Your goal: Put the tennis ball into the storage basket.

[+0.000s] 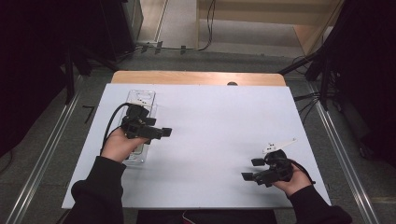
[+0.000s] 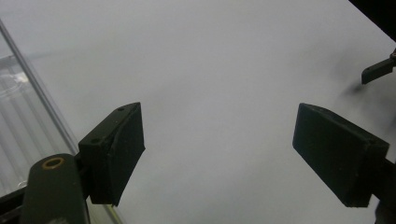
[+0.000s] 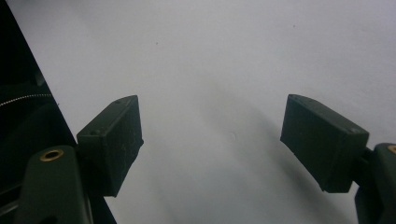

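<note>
My left gripper (image 1: 164,132) sits in my left hand (image 1: 117,145) over the left part of the white table (image 1: 215,140), its jaws pointing toward the middle of the sheet and standing apart with nothing between them; in the left gripper view the two black pads (image 2: 122,149) frame bare white surface. Directly under that hand lies the clear plastic tray (image 1: 140,99), a long narrow box running away from me along the table's left side, with a few small dark marks showing at its far end; what they are I cannot tell. In the left gripper view the tray's transparent ribbed edge (image 2: 21,107) lies just beside my left jaw, not between the jaws. My right gripper (image 1: 251,169) rests in my right hand (image 1: 293,179) near the table's near right corner, well apart from the tray, with its jaws turned toward the left of the sheet. Those jaws are spread too, and the right gripper view shows empty white table between the pads (image 3: 116,140). A small white bracket (image 1: 279,145) rises from the top of the right gripper.
</note>
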Motion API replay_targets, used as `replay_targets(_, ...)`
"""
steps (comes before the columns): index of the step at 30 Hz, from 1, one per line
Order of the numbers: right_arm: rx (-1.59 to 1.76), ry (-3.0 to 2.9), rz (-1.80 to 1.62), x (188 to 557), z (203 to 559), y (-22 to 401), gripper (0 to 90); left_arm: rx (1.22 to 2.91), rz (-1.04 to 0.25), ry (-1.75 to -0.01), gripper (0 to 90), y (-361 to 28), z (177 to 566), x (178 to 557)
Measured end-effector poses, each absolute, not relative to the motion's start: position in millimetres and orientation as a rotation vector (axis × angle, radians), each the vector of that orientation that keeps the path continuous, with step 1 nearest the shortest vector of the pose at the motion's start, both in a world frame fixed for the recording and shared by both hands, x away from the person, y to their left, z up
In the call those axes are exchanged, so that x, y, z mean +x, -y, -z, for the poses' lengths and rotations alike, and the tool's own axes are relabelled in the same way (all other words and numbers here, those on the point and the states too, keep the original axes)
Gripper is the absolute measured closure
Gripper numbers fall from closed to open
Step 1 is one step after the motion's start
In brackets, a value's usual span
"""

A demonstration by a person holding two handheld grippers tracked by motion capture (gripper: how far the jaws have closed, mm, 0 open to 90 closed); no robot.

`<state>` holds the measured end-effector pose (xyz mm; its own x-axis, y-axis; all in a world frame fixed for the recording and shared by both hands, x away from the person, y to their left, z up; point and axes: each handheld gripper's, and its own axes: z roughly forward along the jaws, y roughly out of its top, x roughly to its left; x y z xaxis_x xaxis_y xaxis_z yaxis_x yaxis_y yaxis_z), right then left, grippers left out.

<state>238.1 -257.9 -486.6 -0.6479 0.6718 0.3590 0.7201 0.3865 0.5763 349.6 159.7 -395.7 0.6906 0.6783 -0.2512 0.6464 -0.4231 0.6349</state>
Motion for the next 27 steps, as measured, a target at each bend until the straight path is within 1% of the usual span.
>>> replay_targets(7, -1.289, 2.558, 1.117, 238, 486, 258, 18.6, 2.174, -0.045, -0.967, 17.4, -149, 399, 343)
replay_targets(10, -1.286, 2.558, 1.119, 238, 486, 258, 18.6, 2.161, -0.017, -0.955, 17.5, -147, 401, 342)
replay_targets(27, -1.289, 2.554, 1.118, 238, 486, 259, 18.6, 2.190, -0.011, -0.908, 17.5, -138, 416, 329)
